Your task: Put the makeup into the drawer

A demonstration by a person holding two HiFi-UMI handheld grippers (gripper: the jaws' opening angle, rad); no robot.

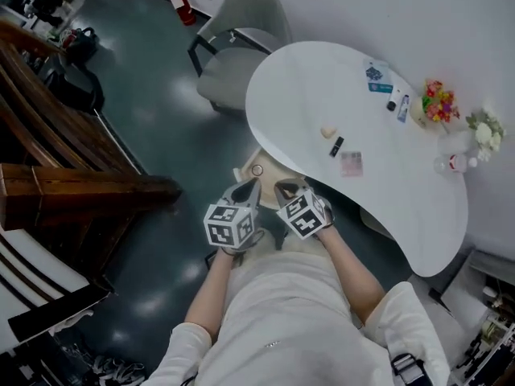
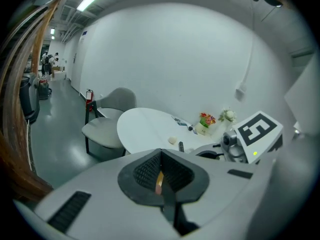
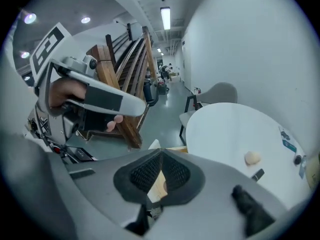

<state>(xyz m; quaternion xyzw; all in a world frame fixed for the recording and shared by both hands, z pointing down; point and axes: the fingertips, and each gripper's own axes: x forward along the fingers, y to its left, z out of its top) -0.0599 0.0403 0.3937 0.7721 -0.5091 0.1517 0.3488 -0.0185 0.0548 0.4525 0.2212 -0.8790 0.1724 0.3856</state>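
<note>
The makeup lies on the white table (image 1: 306,79): a beige sponge (image 1: 327,132), a black tube (image 1: 336,146) and a pink packet (image 1: 351,164) near the front edge, with more small items (image 1: 392,105) further back. A light wooden drawer unit (image 1: 259,167) with a round knob stands under the table's edge. My left gripper (image 1: 251,185) and right gripper (image 1: 283,188) hang side by side above that unit, both short of the table. Each is shut with nothing between its pads. In the right gripper view the sponge (image 3: 252,157) and tube (image 3: 258,174) lie ahead to the right.
A grey chair (image 1: 237,47) stands at the table's far left side. Flowers (image 1: 438,103) and a white bouquet (image 1: 485,131) sit at the table's right end by the wall. A wooden staircase (image 1: 64,175) rises to the left. A red extinguisher (image 1: 181,5) stands by the wall.
</note>
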